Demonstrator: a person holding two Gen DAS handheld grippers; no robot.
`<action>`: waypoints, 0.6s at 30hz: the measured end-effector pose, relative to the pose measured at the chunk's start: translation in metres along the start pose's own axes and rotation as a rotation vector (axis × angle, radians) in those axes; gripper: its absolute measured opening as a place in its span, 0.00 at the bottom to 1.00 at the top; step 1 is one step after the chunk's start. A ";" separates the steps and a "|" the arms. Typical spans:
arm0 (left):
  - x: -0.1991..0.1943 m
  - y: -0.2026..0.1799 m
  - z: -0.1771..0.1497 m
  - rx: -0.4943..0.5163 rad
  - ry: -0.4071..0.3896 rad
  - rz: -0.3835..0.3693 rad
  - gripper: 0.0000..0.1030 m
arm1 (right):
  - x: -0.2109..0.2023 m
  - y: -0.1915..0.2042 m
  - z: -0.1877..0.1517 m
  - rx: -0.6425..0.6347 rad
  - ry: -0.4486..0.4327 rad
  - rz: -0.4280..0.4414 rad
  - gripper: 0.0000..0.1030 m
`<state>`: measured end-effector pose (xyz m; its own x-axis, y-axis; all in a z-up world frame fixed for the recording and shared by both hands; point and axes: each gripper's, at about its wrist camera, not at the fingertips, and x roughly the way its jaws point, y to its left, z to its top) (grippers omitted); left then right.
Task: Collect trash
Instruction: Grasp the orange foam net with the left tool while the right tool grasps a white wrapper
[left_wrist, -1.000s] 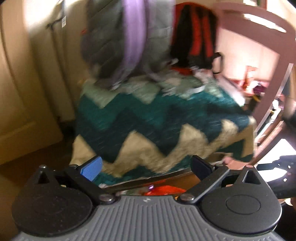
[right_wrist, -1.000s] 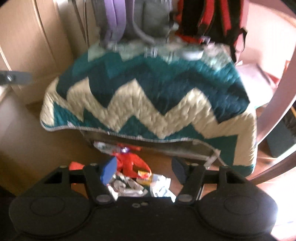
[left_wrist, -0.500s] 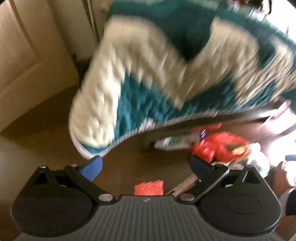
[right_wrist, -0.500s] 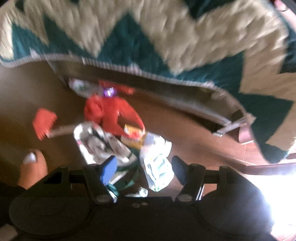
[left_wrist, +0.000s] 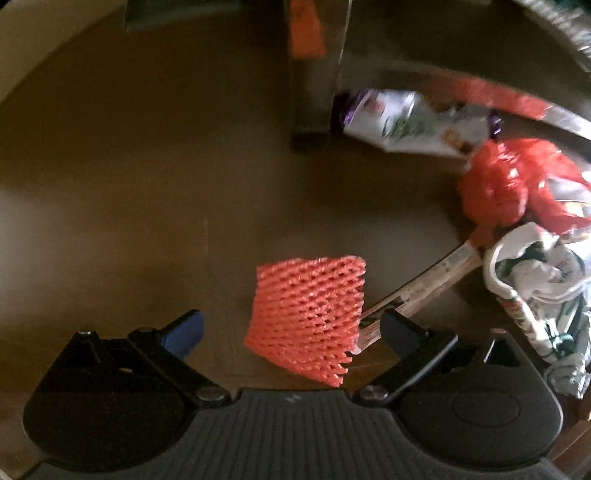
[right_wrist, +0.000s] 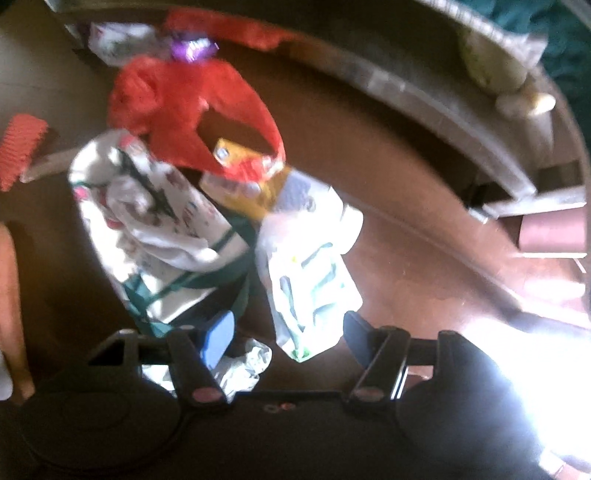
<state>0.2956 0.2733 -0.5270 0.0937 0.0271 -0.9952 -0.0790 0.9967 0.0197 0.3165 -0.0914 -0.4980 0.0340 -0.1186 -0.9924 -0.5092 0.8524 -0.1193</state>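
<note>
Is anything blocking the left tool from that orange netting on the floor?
Nothing visible. The left tool is open, and the orange foam net lies between its fingers on bare floor. A cardboard strip lies alongside it.

Right claw (right_wrist: 286, 334) spread over seemingly white wrapper (right_wrist: 310, 266).

Both grippers point down at the brown floor (left_wrist: 147, 184). The left gripper (left_wrist: 291, 330) hangs with its jaws spread wide, one finger to each side, neither pressing on anything. The right gripper (right_wrist: 286, 338) hangs the same way over that floor, jaws apart, its blue-padded finger and its dark finger clamping nothing.
</note>
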 end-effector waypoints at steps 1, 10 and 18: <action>0.010 -0.001 0.001 -0.005 0.015 0.000 0.99 | 0.006 -0.001 0.000 0.005 0.007 -0.002 0.63; 0.054 -0.012 -0.001 0.012 0.095 0.003 0.78 | 0.047 -0.002 -0.001 0.049 0.068 -0.017 0.60; 0.058 -0.005 -0.004 -0.038 0.090 -0.017 0.58 | 0.059 0.000 0.005 0.048 0.058 -0.049 0.19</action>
<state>0.2973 0.2697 -0.5851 0.0054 0.0014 -1.0000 -0.1158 0.9933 0.0007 0.3231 -0.0954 -0.5569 0.0072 -0.1890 -0.9820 -0.4665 0.8680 -0.1704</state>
